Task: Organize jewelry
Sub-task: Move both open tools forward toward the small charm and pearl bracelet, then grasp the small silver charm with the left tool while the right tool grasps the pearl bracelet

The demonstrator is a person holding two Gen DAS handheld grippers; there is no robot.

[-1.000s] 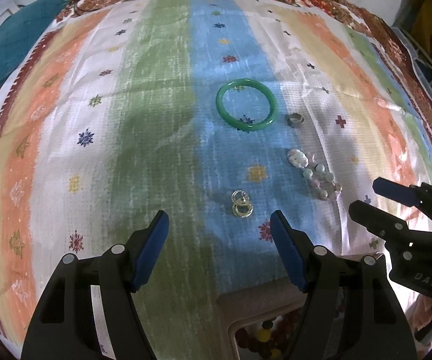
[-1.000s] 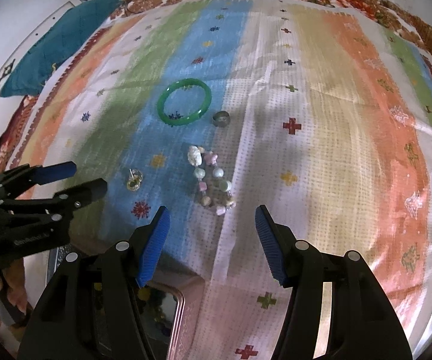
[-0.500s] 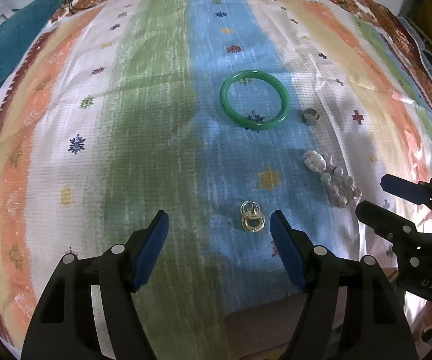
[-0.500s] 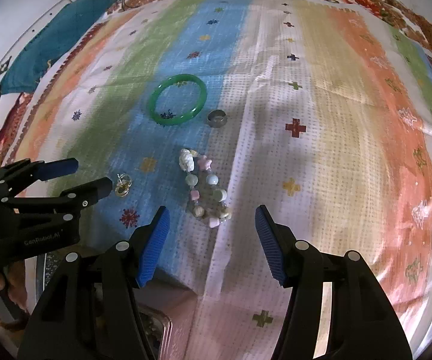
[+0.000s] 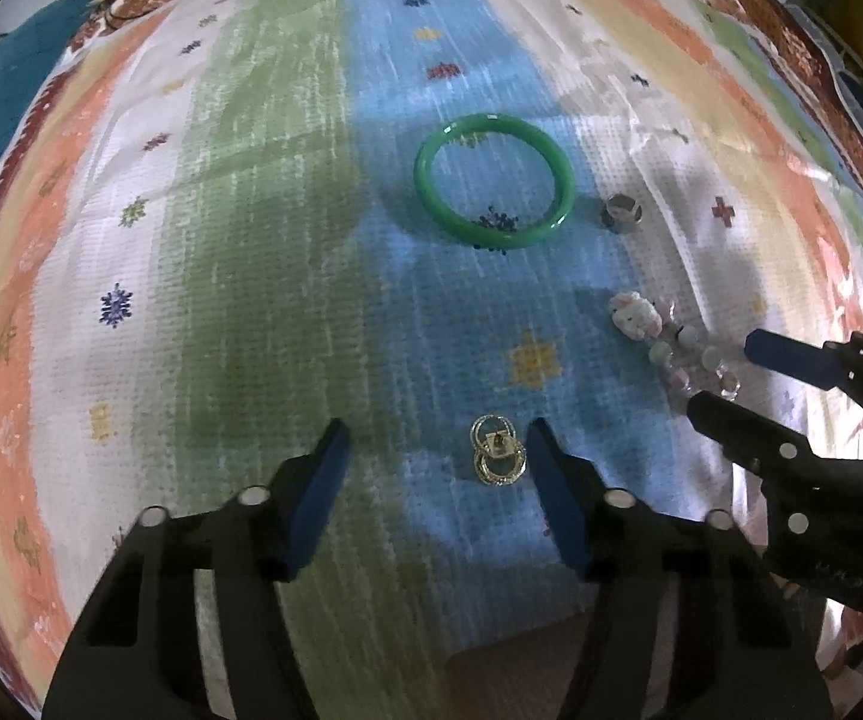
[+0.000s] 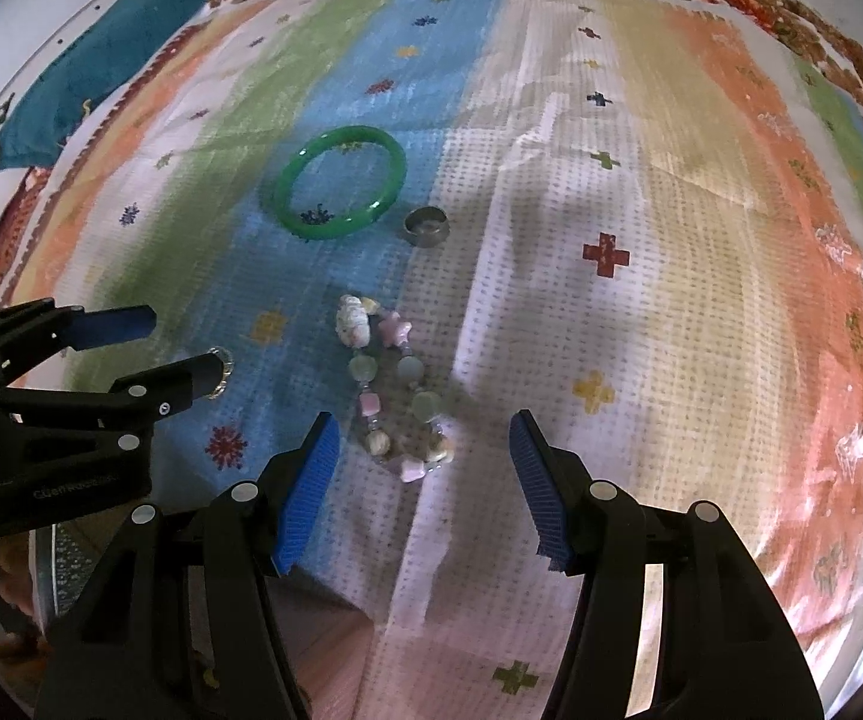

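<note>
While both claws gaped empty, left unsorted: green glass bangle (image 5: 492, 181) at twelve o'clock, gold earrings (image 5: 496, 458), pastel beaded bracelet (image 6: 392, 387).

Your right gripper (image 6: 422, 456) hangs wide open, the beaded bracelet (image 6: 392, 387) lying between its fingertips. Farther off, the green bangle (image 6: 338, 191) rests just beside a silver ring (image 6: 426, 227).

A striped cloth (image 5: 263, 192) (with little flowers and crosses sewn on) covers the worktop. A blue-green cloth (image 6: 131, 42) lies at its far left edge.
</note>
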